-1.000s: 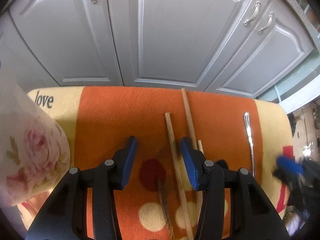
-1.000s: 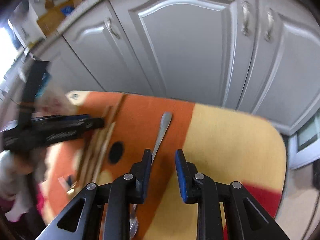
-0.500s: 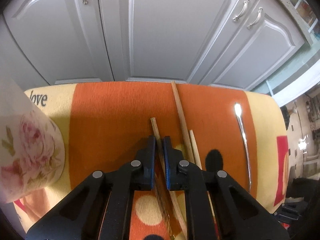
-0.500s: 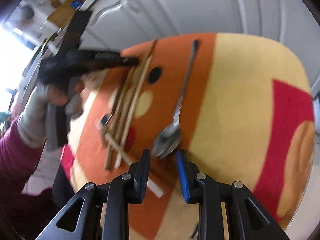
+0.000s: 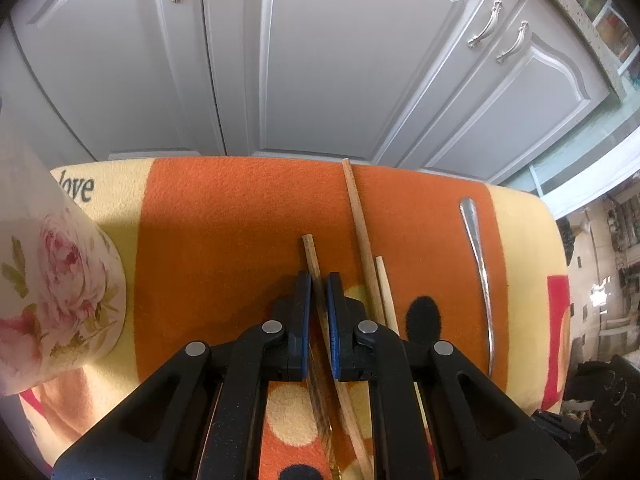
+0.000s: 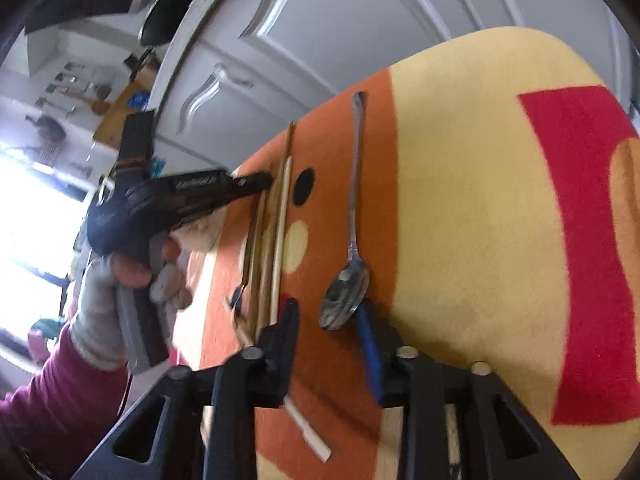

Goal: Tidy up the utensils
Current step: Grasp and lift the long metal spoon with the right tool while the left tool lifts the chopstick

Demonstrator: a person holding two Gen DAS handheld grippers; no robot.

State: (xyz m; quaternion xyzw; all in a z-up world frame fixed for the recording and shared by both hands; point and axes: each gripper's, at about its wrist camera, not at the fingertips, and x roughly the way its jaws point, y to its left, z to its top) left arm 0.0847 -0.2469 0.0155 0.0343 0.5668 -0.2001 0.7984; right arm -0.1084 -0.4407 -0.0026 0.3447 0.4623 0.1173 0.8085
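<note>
Wooden chopstick (image 5: 316,280) is now pinched between the blue pads of the left gripper (image 5: 319,292), whose jaws were spread wide a second ago and have come together around it. It lies on the orange band of the cloth-covered table (image 5: 224,216), and its free end pokes out just beyond the fingertips toward the far edge. Just to its right lie a longer chopstick (image 5: 360,224) and a short pale one (image 5: 386,292), both loose. Beyond those, near the right edge, the steel spoon (image 5: 478,264) rests with its handle pointing at the cabinets (image 5: 320,60).

At the near edge the right gripper (image 6: 328,320) has dropped in low over the spoon's bowl (image 6: 345,298). Its jaws have just been narrowing, but they stand apart on either side of the bowl and I cannot see the pads pressing on it.

At the left edge stands a rose-printed cup (image 5: 60,288), probably where the utensils belong. My guess is that one chopstick is secured for lifting and the spoon comes next.
</note>
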